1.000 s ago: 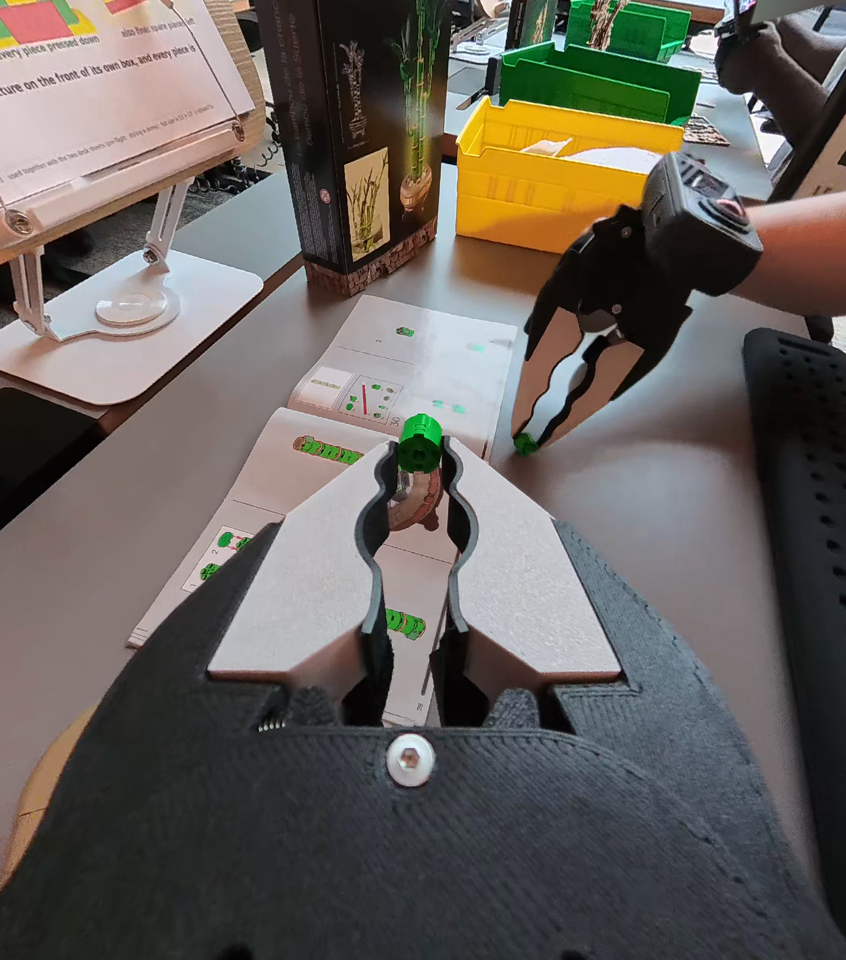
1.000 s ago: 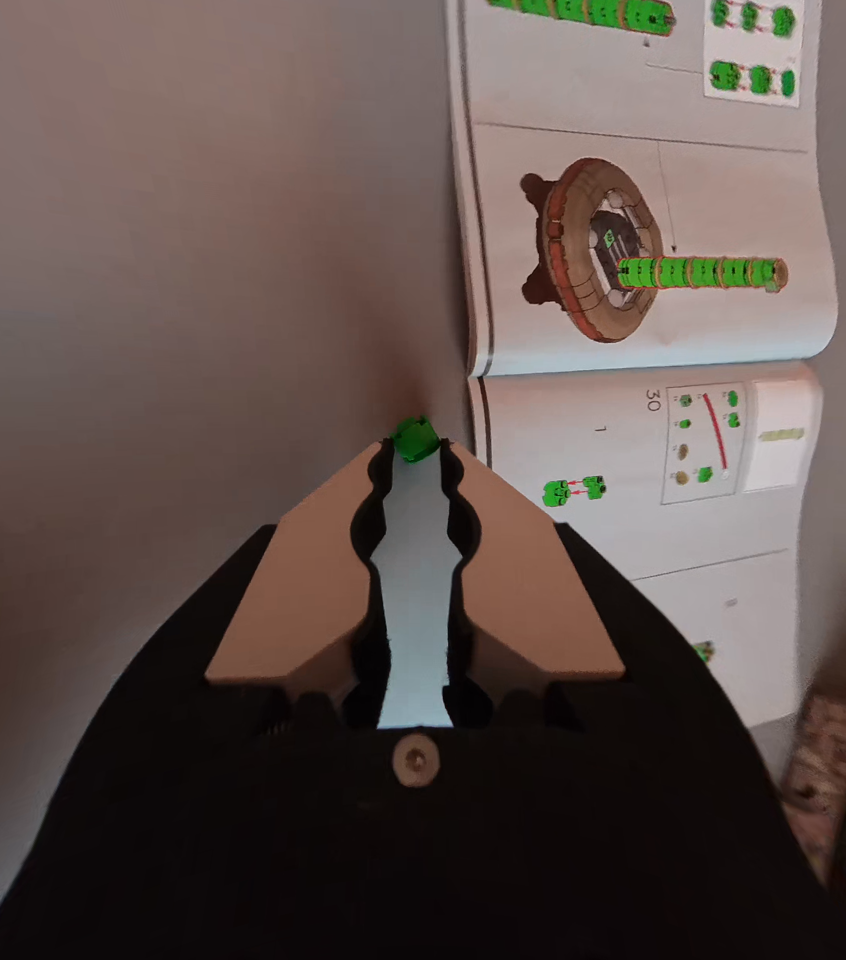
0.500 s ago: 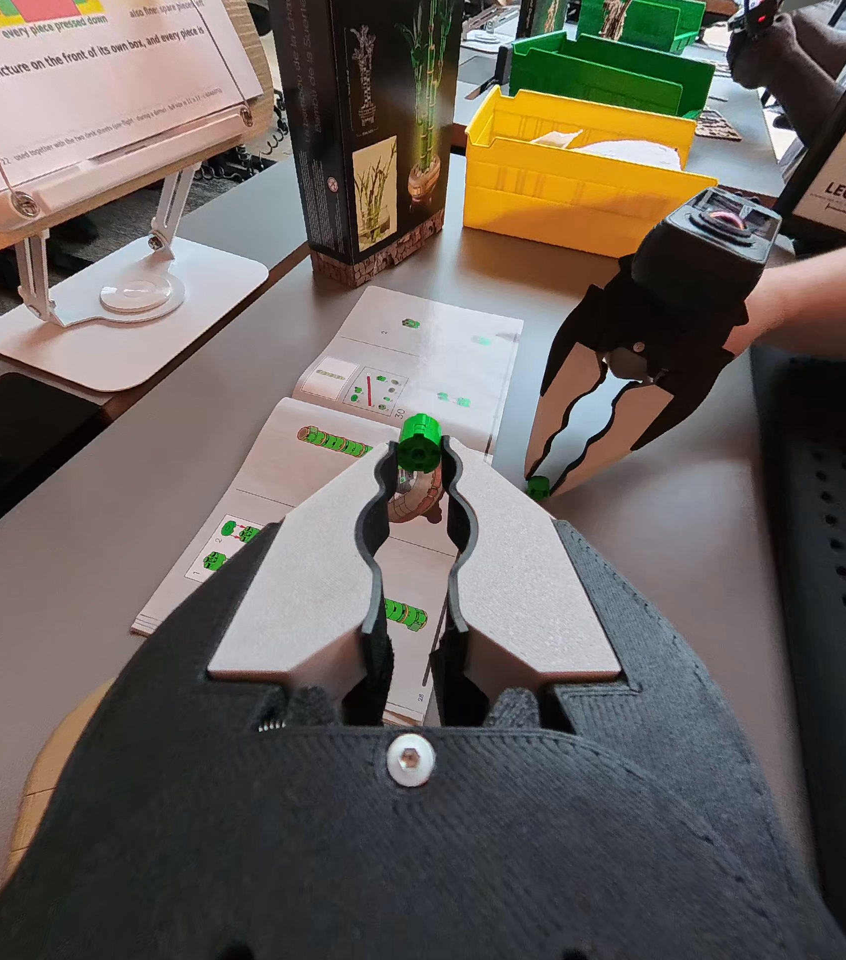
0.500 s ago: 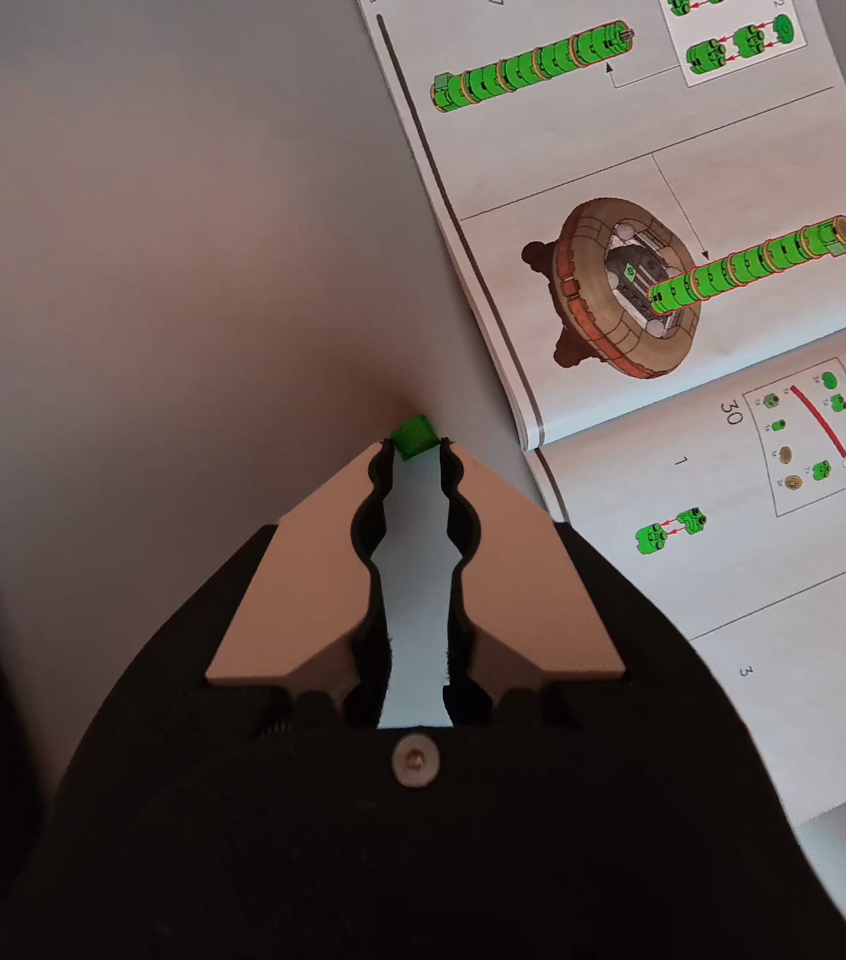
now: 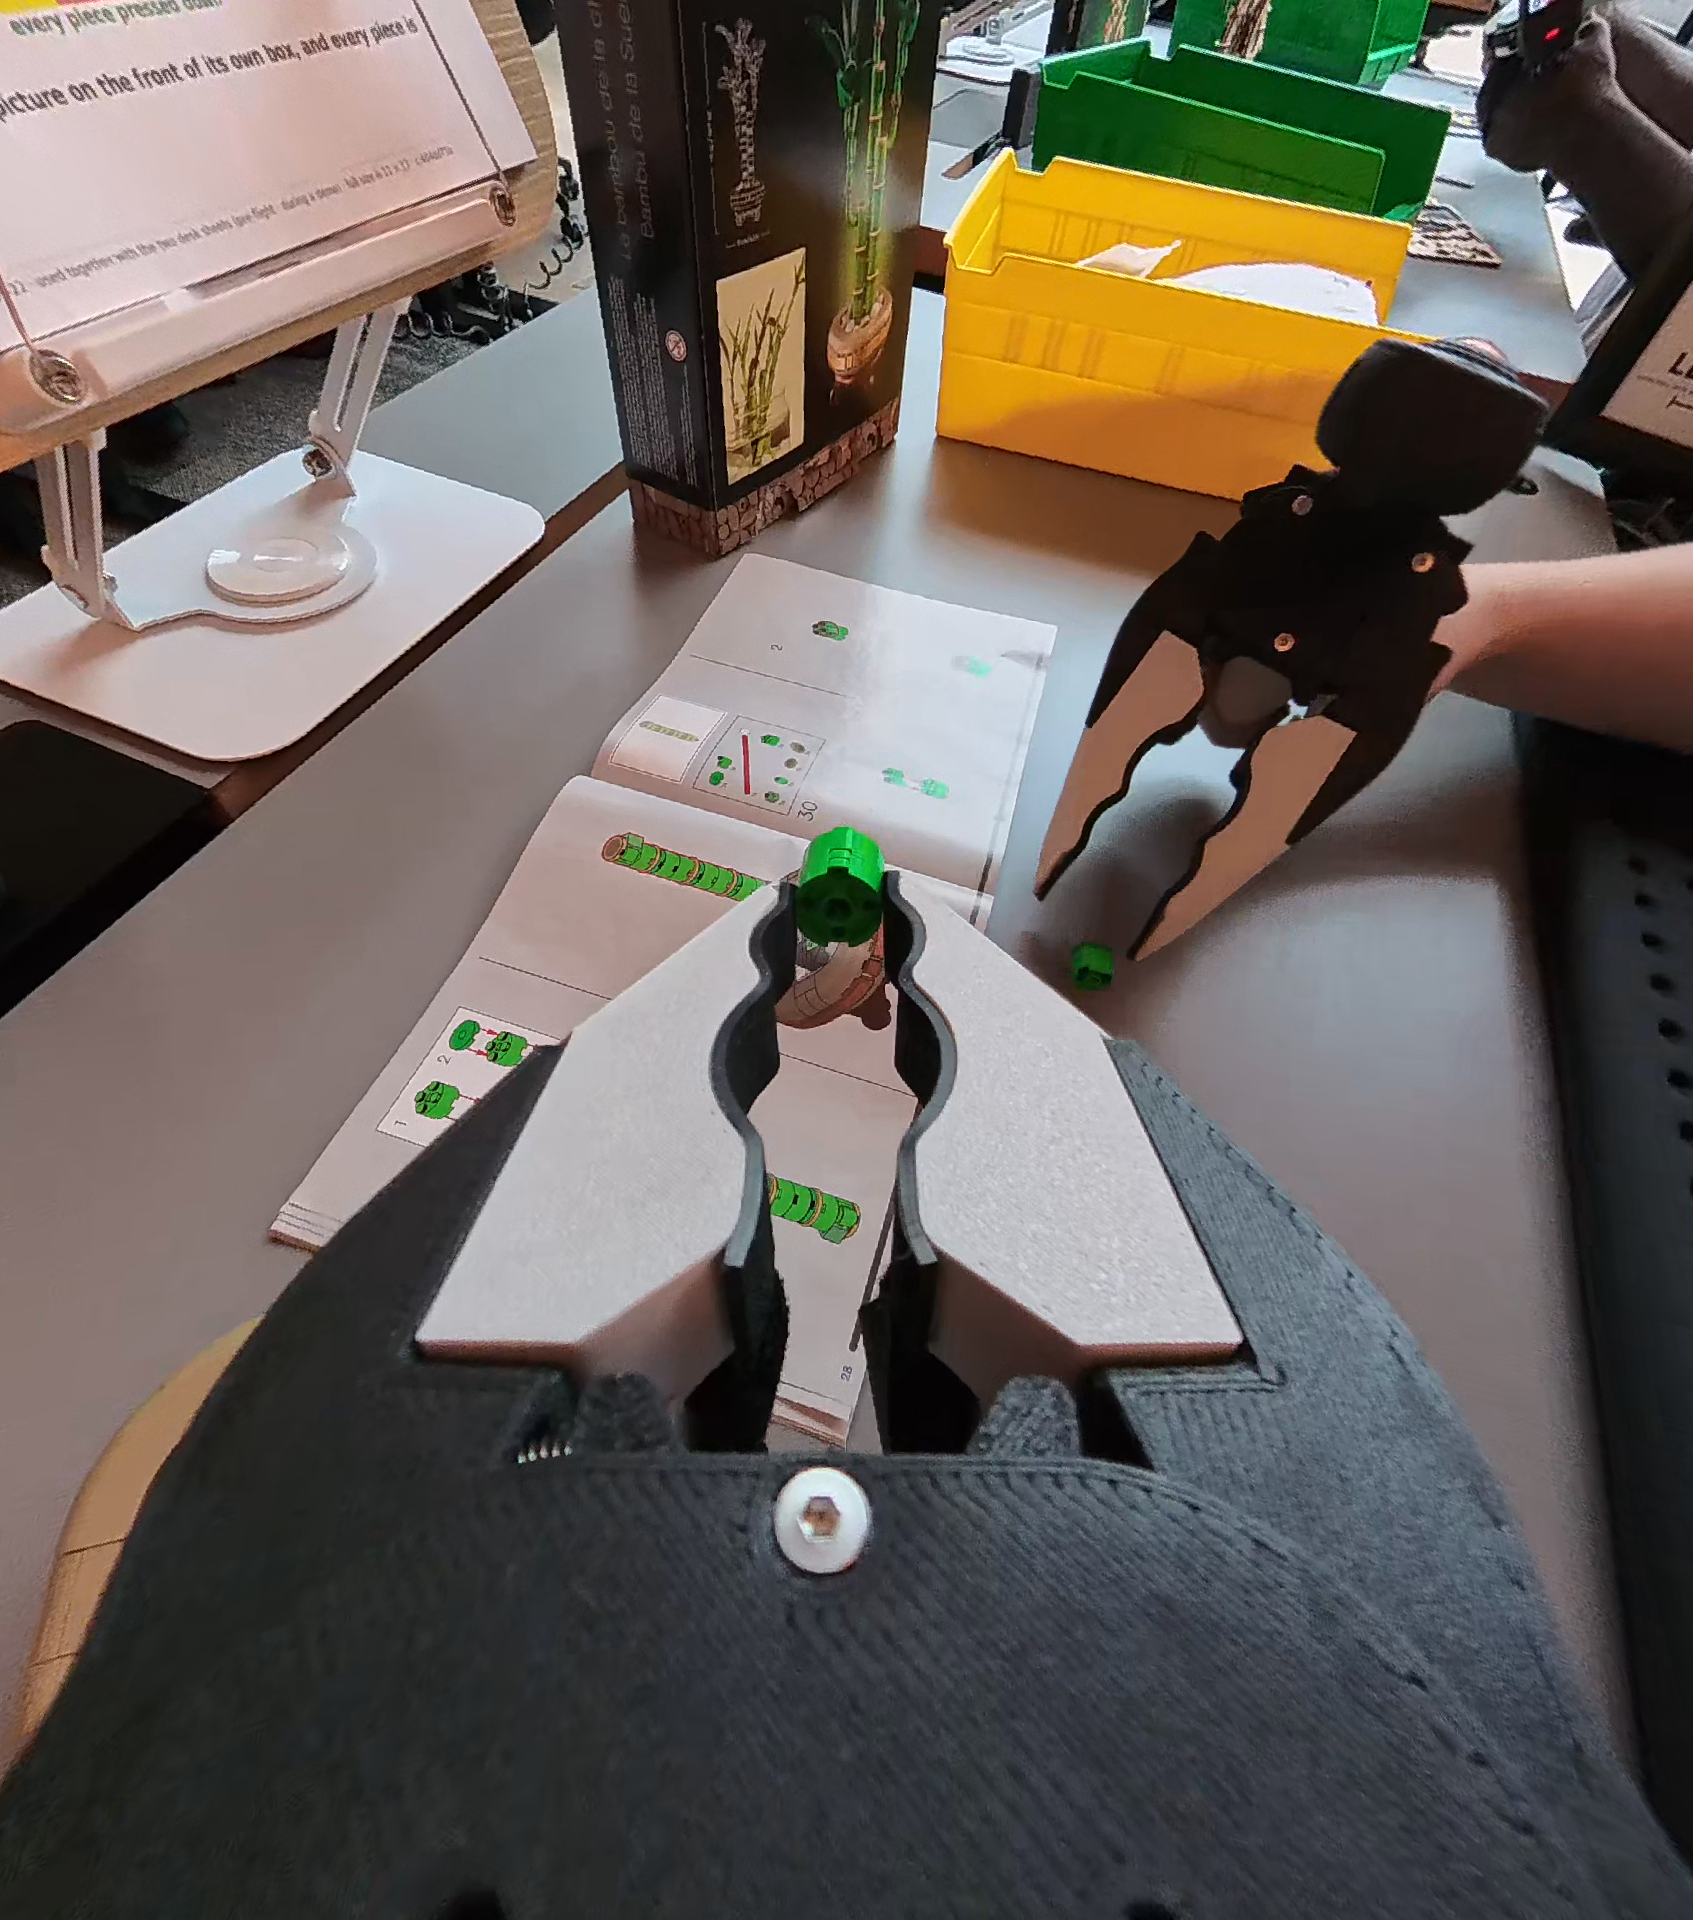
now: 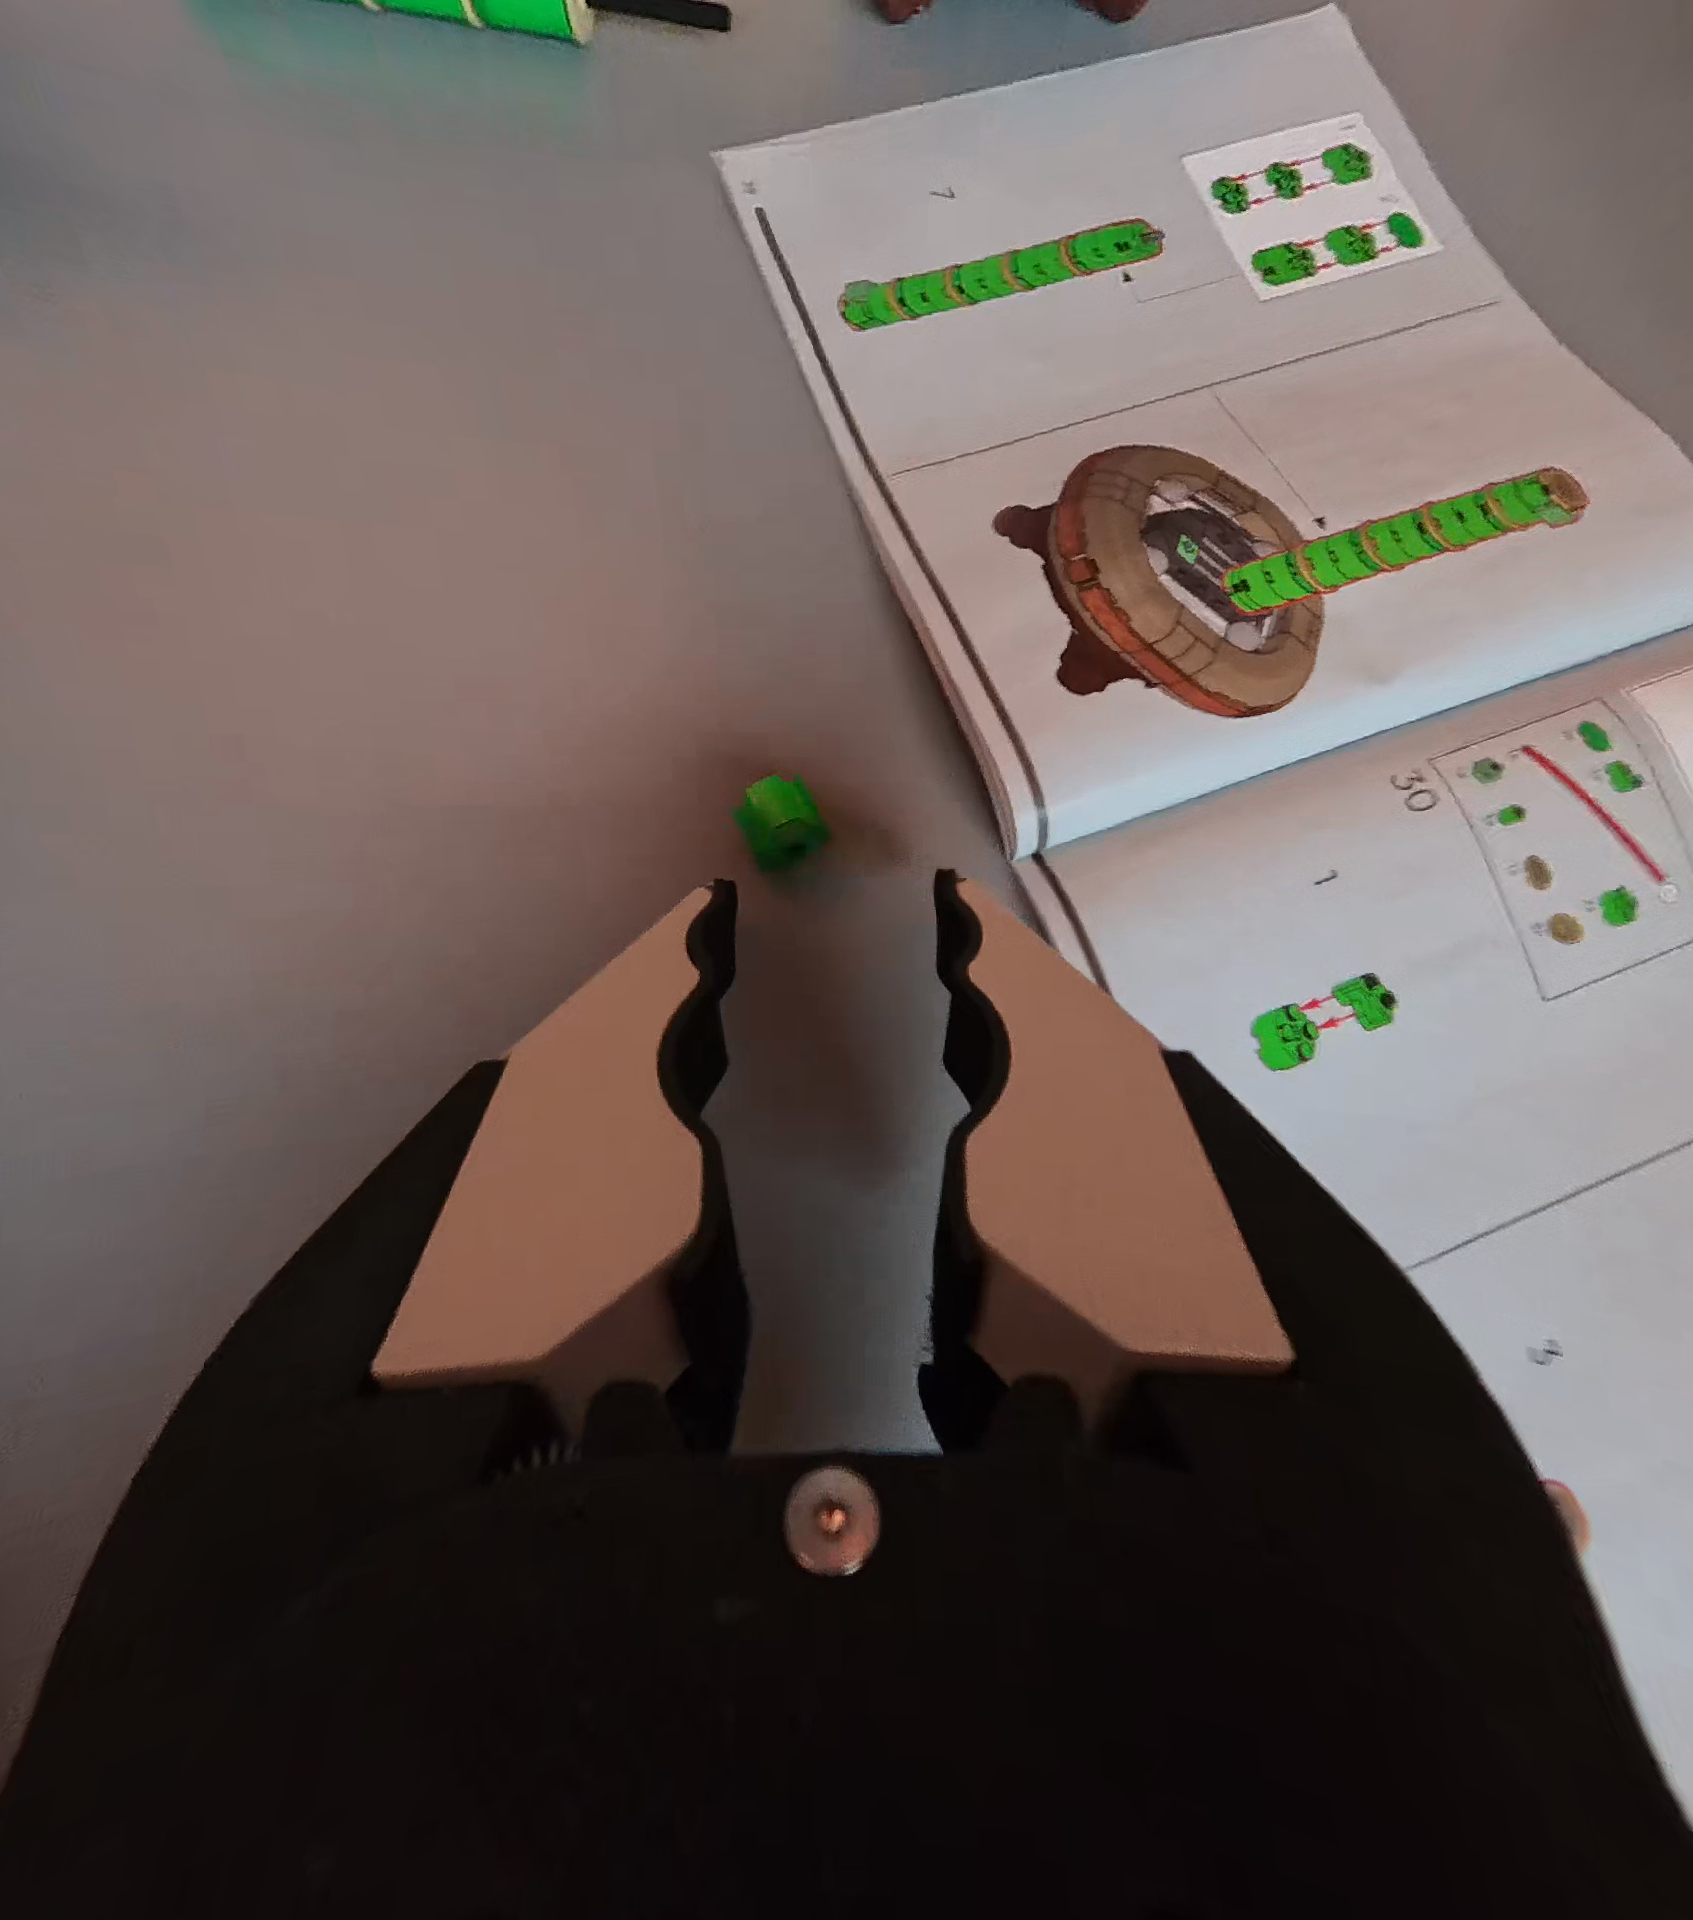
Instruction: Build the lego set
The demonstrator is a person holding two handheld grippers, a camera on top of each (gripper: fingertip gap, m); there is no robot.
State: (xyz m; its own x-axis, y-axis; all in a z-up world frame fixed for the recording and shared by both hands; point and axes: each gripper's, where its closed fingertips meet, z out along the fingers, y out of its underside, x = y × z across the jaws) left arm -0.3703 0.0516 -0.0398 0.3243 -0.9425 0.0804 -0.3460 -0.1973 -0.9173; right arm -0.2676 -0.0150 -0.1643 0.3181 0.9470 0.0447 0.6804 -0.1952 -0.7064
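My left gripper (image 5: 839, 896) is shut on a round green lego piece (image 5: 839, 883) and holds it above the open instruction booklet (image 5: 717, 894). My right gripper (image 6: 834, 881) is open and empty. A small green lego piece (image 6: 780, 823) lies on the grey table just beyond its left fingertip. In the left wrist view the right gripper (image 5: 1091, 914) stands tips-down on the table with that small piece (image 5: 1091, 964) between its spread fingers. The booklet (image 6: 1289, 582) lies to the right in the right wrist view. A green assembled stalk (image 6: 468, 16) shows at the top edge there.
A black lego box (image 5: 748, 249) stands behind the booklet, with a yellow bin (image 5: 1154, 312) and green bins (image 5: 1237, 135) beyond. A white document stand (image 5: 250, 582) is at the left. A black perforated mat (image 5: 1683, 1143) runs along the right. A tan round object (image 5: 125, 1496) lies low left. One gripper's finger ends stand about 20 cm off the other's. The green assembled stalk (image 6: 468, 16) lies around 20 cm away from my left fingertips.
My right gripper has opened and let go of the small green piece, which now lies on the table. It has lifted back a little. The left gripper still holds its piece.
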